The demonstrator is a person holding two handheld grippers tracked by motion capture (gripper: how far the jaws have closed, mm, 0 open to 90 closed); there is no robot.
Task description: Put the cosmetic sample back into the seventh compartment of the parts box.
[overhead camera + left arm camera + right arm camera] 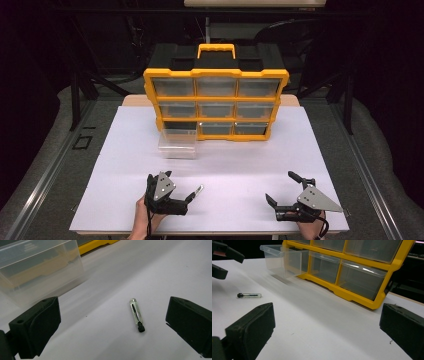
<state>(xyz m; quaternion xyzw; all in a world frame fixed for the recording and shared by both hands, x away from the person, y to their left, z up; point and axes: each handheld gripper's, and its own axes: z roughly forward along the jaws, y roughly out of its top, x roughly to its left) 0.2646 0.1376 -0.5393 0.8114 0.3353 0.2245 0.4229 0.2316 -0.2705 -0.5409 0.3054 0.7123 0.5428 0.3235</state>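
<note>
A small clear vial with a black cap (136,314) is laid flat on the white desk (240,165), at about two o'clock from the left claw (170,192), apparently set there to be picked up for the clear drawer (177,142) pulled out at twelve o'clock from the yellow organiser (216,102). The left claw is spread wide with nothing held or touched, the vial lying between its jaws' lines of reach. The right claw (287,192) is likewise spread and empty, kept well apart at three o'clock.
</note>
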